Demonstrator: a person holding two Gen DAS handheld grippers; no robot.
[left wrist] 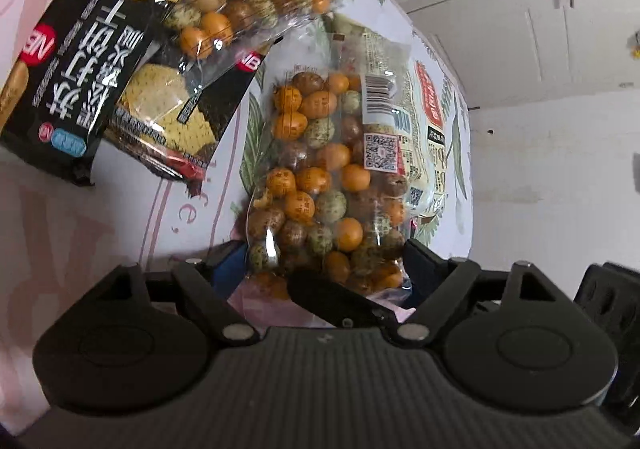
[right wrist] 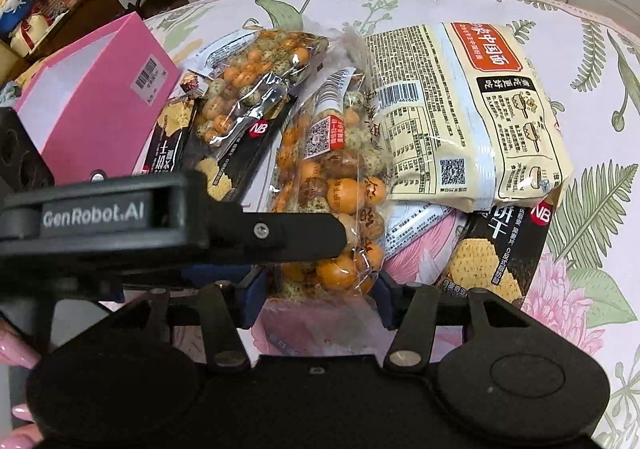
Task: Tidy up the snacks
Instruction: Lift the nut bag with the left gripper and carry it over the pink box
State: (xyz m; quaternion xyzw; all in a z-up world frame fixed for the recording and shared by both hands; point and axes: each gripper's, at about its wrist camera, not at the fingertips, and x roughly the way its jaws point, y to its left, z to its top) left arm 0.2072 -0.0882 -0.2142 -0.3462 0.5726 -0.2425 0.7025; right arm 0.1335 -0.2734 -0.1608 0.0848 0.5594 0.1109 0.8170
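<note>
Right wrist view: we are seeing the right gripper [right wrist: 320, 289] closing its two blue pads against the sides of a clear nut bag [right wrist: 340, 189], w/ the bag's lower end sitting between them. The bag, full of orange, brown & speckled coated nuts, is lying near the middle of the table's near edge on a floral tablecloth [right wrist: 580, 49]. The left gripper [right wrist: 304, 237] is reaching in from the left edge, w/ one black finger crossing over the bag's lower part. We cannot tell whether that gripper is clamping or only resting there.

A cream noodle pack [right wrist: 460, 121] is lying just beside the bag on its right, touching it and overlapping a black cracker pack [right wrist: 500, 261] toward the near right. A second nut bag [right wrist: 248, 89] is resting on more black cracker packs [right wrist: 224, 165] left of centre. A pink box [right wrist: 92, 109] is standing at the left edge.

Left wrist view: we are looking along the left gripper [left wrist: 324, 257], w/ the same nut bag [left wrist: 320, 169] filling the gap between its fingers and the noodle pack [left wrist: 428, 121] behind it. The second nut bag [left wrist: 240, 1] is overlapping the cracker packs [left wrist: 80, 61]. The tablecloth [left wrist: 192, 217] is showing beneath.
</note>
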